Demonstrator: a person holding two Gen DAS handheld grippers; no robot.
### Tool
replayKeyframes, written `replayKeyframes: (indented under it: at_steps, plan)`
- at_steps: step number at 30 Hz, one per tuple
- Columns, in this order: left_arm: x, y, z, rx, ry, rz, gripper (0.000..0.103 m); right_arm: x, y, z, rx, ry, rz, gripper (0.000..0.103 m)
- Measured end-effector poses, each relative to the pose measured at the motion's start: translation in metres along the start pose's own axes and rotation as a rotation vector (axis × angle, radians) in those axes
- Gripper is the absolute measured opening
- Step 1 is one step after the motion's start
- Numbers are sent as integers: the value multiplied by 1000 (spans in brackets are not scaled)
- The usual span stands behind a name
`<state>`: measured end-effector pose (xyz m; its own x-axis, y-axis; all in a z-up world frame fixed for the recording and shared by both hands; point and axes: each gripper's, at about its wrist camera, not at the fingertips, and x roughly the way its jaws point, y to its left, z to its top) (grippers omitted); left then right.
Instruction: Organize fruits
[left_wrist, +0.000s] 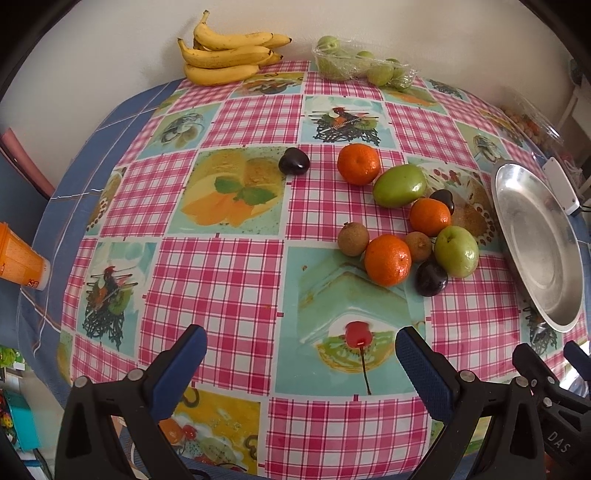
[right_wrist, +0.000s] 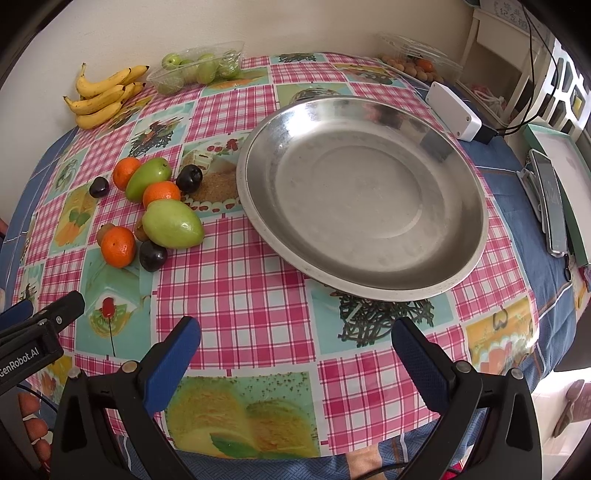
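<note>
On table, centre-right: loose fruit cluster beside metal plate, nothing on plate.
table (right_wrist: 258, 295): pink check and picture-tile cloth, blue cloth under it at the edges.
metal plate (right_wrist: 364, 199): round, shallow, bare; sits right of the fruit cluster, close to it but not touching.
oranges: three; far one (left_wrist: 358, 163), middle one (left_wrist: 429, 216), near one (left_wrist: 387, 260).
green fruits: two; far one (left_wrist: 399, 185) touching far orange and middle orange, near one (left_wrist: 456, 251) just beside the plate rim.
dark plums: one alone (left_wrist: 293, 161) left of the far orange, apart from the cluster; one (left_wrist: 442, 198) behind the middle orange; one (left_wrist: 431, 278) at the near edge, between near orange and near green fruit.
brown small fruits: two; (left_wrist: 353, 238) touching near orange, (left_wrist: 418, 246) wedged between near orange and near green fruit.
bananas (left_wrist: 229, 55): bunch at far table edge by the wall.
clear tray of green fruits (left_wrist: 364, 66): far edge, right of bananas.
white box (right_wrist: 453, 110): behind the plate, cable attached.
left gripper (left_wrist: 301, 363): fingers spread wide, holding nothing, above near table edge, left of the cluster.
right gripper (right_wrist: 295, 354): fingers spread wide, holding nothing, in front of the plate.
</note>
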<state>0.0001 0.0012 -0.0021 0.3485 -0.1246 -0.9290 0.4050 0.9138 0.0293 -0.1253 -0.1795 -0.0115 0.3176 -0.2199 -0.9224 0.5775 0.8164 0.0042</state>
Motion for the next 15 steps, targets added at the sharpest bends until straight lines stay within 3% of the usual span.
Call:
replayKeyframes:
  at_steps: [15]
  plan:
    - [4,3,2,-45,-8,-65,103,2,3,0,-10,3,9,103]
